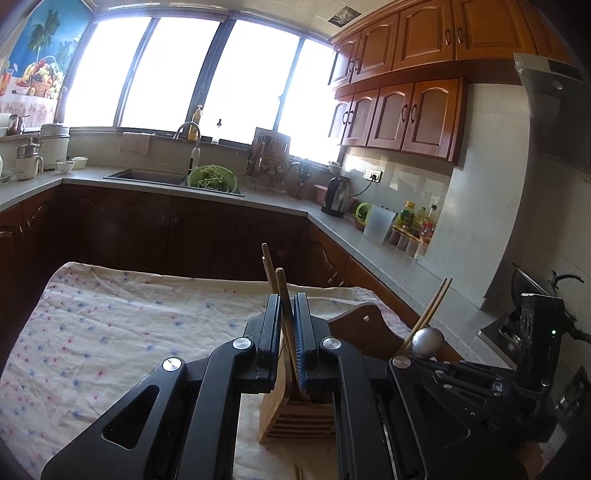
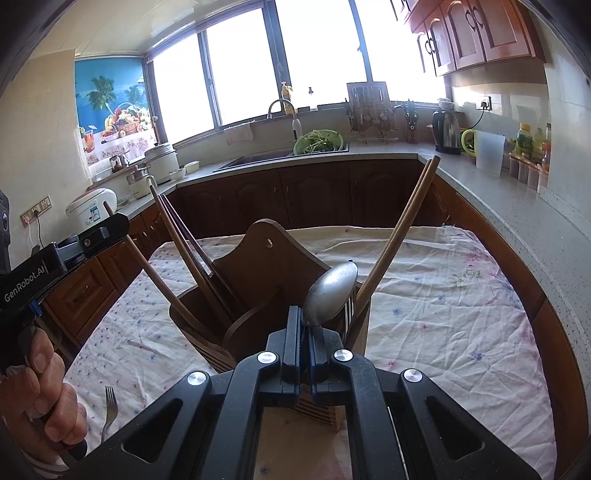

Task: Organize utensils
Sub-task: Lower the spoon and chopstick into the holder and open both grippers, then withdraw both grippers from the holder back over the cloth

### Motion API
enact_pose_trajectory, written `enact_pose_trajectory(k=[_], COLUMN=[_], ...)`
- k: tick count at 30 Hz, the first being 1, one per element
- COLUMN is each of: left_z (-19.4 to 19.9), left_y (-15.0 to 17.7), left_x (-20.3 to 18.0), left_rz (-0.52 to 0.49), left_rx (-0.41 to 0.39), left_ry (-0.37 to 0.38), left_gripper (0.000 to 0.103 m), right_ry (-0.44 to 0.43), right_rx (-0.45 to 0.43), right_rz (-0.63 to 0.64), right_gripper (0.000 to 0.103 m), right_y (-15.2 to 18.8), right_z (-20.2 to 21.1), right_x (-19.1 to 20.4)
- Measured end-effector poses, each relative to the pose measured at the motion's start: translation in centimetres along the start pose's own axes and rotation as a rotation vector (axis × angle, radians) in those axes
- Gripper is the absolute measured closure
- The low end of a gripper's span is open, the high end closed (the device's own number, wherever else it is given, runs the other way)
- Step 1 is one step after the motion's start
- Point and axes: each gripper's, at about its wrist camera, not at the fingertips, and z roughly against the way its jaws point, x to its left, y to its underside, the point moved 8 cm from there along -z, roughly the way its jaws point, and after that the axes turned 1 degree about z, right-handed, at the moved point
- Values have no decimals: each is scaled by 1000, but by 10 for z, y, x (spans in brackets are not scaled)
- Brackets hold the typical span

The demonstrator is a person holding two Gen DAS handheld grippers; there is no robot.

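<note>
**Utensils at the wooden holder**

The brown wooden holder (image 2: pixel 266 266) stands upright. A light wooden chopstick (image 1: pixel 286 314) leans into its left part beside dark ones (image 2: pixel 192 243). A pair (image 2: pixel 399 229) slants from its right part. A dull metal spoon (image 2: pixel 330 295) rises bowl-up at its front. A fork (image 2: pixel 109 410) lies flat to its left.

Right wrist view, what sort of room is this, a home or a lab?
Most likely a home kitchen: a sink with a faucet under the windows, wooden wall cabinets, and an electric kettle on the countertop.
</note>
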Motion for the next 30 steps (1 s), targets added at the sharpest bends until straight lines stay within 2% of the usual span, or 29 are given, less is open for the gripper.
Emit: enact_pose_trajectory(k=[11,15,19,24,28,30], left_z=[-4,-5,-5,-1,5,9], left_y=[7,8,9,9,11,12], left_x=[3,0,-2,0,3,5], left_rz=[15,16,18,25,30,37], left_rx=[49,60,67,65,62,61], left_ry=[-22,-20,-21,-26,-26,-29], left_gripper=[97,94,92,66,59,53], right_ry=[-6,-4,-1,0,-1,1], right_rx=[6,5,2,-1,-9,-17], right_rz=[-19,-27,-31,-32,-33,-35], right_gripper=[95,90,91,88,84,75], right_y=[4,5,6,7,8,8], right_z=[2,6,8,12,18,22], right_x=[-2,-4,-6,-5,-6,-6])
